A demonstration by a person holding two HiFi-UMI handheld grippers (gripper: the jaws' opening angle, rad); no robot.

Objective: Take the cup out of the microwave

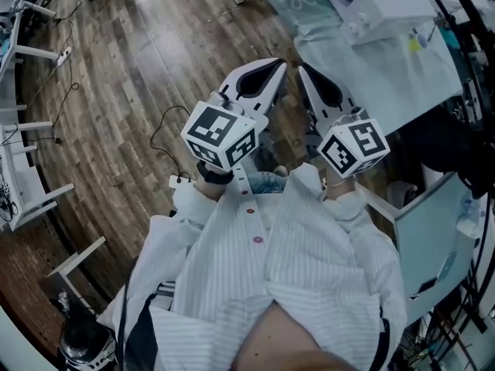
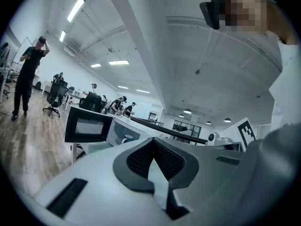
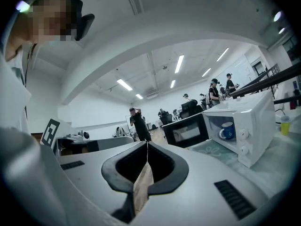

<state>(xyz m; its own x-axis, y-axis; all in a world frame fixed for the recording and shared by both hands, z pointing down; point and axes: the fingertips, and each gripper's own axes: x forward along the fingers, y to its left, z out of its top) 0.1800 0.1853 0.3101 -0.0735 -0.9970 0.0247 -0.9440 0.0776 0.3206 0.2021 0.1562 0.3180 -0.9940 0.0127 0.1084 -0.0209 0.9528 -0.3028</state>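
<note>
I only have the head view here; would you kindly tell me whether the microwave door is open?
Observer: Yes. In the right gripper view the microwave stands with its door swung wide open to the left.
Operator: Thank you. Is the cup inside it?
Observer: Yes, a blue cup stands upright in the cavity, with its handle toward the door side.
Operator: Good. Are the jaws holding anything at the moment?
Observer: No. The left gripper and the right gripper each have their jaws together with nothing between them, and both are well short of the microwave.
</note>
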